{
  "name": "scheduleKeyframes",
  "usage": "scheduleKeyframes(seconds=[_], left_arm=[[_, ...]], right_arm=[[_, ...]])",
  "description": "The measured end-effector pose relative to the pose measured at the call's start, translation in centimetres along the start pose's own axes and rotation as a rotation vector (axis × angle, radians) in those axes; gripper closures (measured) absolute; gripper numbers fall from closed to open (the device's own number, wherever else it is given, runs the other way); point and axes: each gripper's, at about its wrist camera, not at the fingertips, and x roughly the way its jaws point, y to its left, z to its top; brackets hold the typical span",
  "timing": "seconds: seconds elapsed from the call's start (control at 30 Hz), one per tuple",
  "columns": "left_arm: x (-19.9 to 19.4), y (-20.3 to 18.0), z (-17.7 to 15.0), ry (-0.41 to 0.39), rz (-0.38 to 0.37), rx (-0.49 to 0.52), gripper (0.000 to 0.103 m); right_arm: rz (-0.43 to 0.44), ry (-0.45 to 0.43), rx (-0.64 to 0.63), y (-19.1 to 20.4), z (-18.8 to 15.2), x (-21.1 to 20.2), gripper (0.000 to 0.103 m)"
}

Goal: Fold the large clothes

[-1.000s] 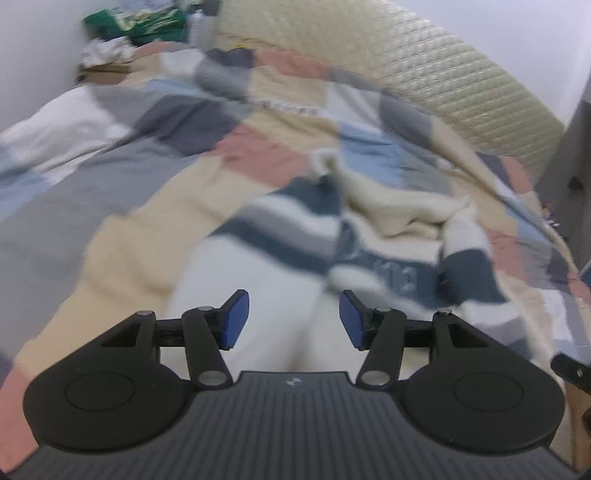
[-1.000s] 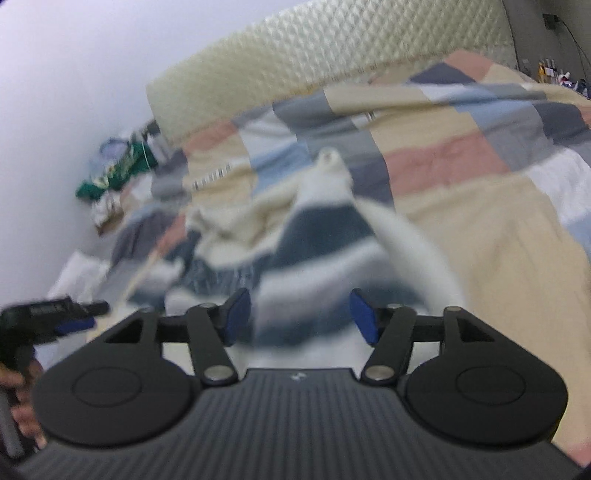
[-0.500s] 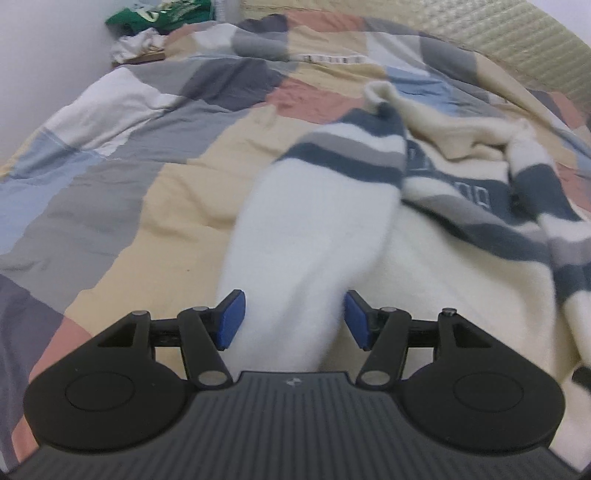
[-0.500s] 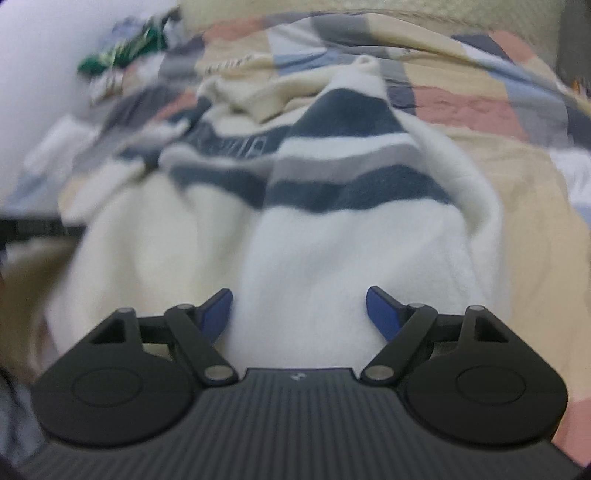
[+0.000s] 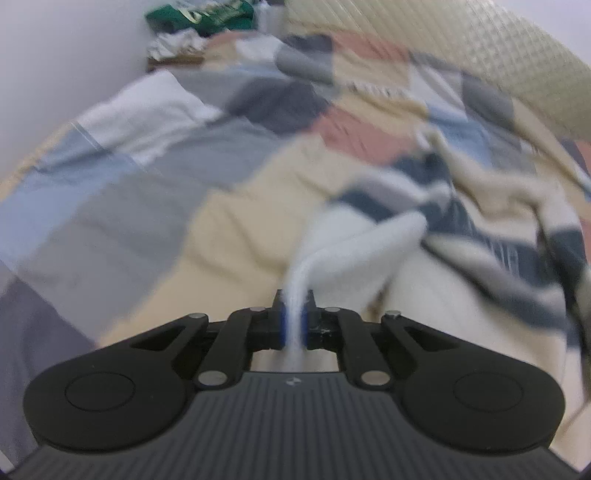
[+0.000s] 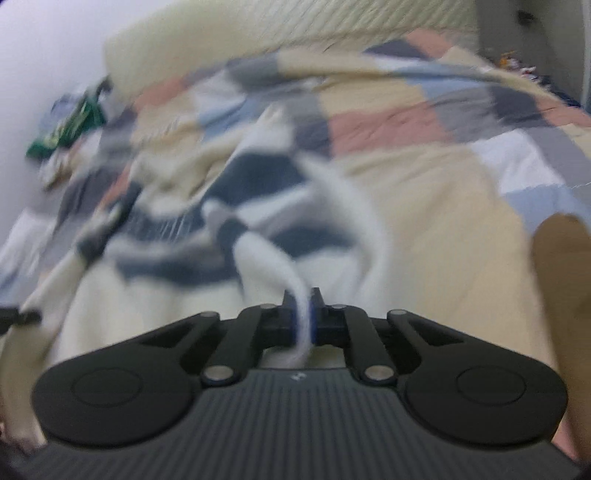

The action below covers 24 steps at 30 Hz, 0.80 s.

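A cream sweater (image 5: 436, 295) with navy and grey stripes lies crumpled on the patchwork bed. In the left wrist view my left gripper (image 5: 294, 317) is shut on a white fold of its hem, which rises up between the blue pads. The right wrist view shows the same sweater (image 6: 177, 266), and my right gripper (image 6: 303, 317) is shut on another white edge of it. Both views are blurred by motion. The other gripper's dark tip (image 6: 18, 317) shows at the left edge of the right wrist view.
The patchwork quilt (image 5: 147, 206) covers the whole bed, with a quilted beige headboard (image 5: 480, 62) behind. A pile of green and white clothes (image 5: 199, 18) sits in the far corner by the wall. A blurred tan shape (image 6: 561, 277) stands at the right edge.
Both grippers went from open, straddling the white sweater fabric, to shut on it. The pinched edges now lift off the bed and the views have swung and blurred.
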Motion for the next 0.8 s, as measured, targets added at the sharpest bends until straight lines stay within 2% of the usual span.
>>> scheduleKeyframes(seconds=[0.1,0.27,0.43,0.5,0.6,0.7,0.8], left_arm=[[-0.2,1.8,4.3,-0.053,0.05,-0.016,0.095],[0.9,5.6,12.6,-0.12,0.117,-0.087,0.095],[5.3,6.6,17.3,-0.169,0.198,-0.031,0.095],[7.6,6.8,17.7,-0.16,0.226,-0.014,0.095],[12.1,7.6,17.3,-0.105,0.275,-0.018,0.095],[14.7,8.3,15.6,-0.09,0.28,-0.005,0.094],[16.5,8.8,14.7,-0.058,0.268,0.008,0.094]], right_arm=[[-0.023,-0.057,0.037,-3.1,4.0,-0.9,0.095],[-0.151,-0.19,-0.005,-8.3,12.1,-1.5,0.095],[-0.253,-0.201,0.006,-14.1,17.6,2.5,0.095],[-0.286,-0.182,0.025,-16.3,18.3,4.9,0.095],[-0.32,-0.137,0.092,-19.9,17.9,9.1,0.095],[-0.348,-0.084,0.13,-22.0,16.1,12.8,0.095],[-0.343,-0.067,0.143,-23.2,14.4,15.3,0.093]])
